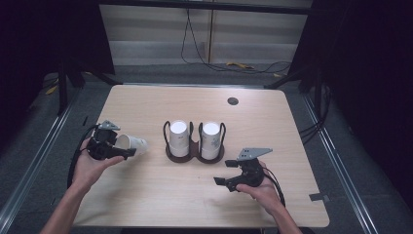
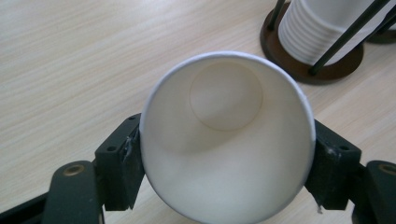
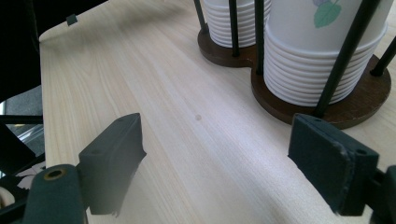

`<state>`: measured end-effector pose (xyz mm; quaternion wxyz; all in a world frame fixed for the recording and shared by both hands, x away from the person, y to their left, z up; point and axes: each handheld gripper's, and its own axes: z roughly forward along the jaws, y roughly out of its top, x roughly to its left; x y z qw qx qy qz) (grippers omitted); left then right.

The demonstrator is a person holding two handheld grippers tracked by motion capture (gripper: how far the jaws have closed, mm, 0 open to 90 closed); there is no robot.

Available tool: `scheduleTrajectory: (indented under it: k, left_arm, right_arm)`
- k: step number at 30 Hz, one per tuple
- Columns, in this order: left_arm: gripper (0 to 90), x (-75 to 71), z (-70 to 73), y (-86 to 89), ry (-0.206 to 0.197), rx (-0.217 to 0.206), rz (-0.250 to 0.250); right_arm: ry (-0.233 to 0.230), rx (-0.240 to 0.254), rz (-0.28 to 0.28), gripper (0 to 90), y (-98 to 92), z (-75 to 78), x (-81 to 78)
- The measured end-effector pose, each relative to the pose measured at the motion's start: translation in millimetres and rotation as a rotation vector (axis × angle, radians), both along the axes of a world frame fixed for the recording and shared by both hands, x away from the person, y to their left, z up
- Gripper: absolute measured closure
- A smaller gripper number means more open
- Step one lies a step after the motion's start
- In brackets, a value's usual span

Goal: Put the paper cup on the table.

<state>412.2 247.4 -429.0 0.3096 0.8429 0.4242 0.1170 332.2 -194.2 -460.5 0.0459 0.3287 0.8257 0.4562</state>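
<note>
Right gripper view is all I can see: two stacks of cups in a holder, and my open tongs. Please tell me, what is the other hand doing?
Observer: The left tongs hold one paper cup, lying sideways above the table.
Operator: Is something inside this cup?
Observer: No, the left gripper view looks straight into it and it is empty.
Operator: Where is it from the holder?
Observer: On the holder's left side, apart from it.
</note>
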Motion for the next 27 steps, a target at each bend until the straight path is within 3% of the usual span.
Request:
scheduleTrajectory:
  k: [3, 4, 11, 15, 18, 27]
  left_arm:
    - [25.7, 2.8, 2.6, 0.6, 0.033, 0.008, 0.003]
    - [25.8, 5.8, 3.2, 0.3, 0.050, 0.033, 0.003]
    - [25.8, 16.5, 5.3, -0.7, 0.073, 0.060, 0.019]
    - [25.4, 21.2, 6.0, -1.6, 0.093, 0.100, 0.005]
    - [25.3, 26.1, 4.0, -3.8, 0.132, 0.132, -0.001]
    - [25.0, 38.2, 0.1, -3.0, 0.185, 0.147, 0.027]
  right_arm:
    - [-0.003, -0.005, -0.001, 18.2, -0.8, -0.6, 0.0]
    - [-0.002, -0.006, -0.001, 18.2, -0.9, -0.6, 0.0]
    - [0.000, -0.019, 0.004, 18.3, 1.0, -1.7, -0.2]
    - [-0.001, -0.023, 0.009, 18.3, 1.9, -2.1, -0.7]
    - [-0.001, -0.023, 0.008, 18.2, 2.0, -2.4, -0.4]
    - [0.003, -0.031, 0.014, 18.3, 3.8, -3.1, -0.5]
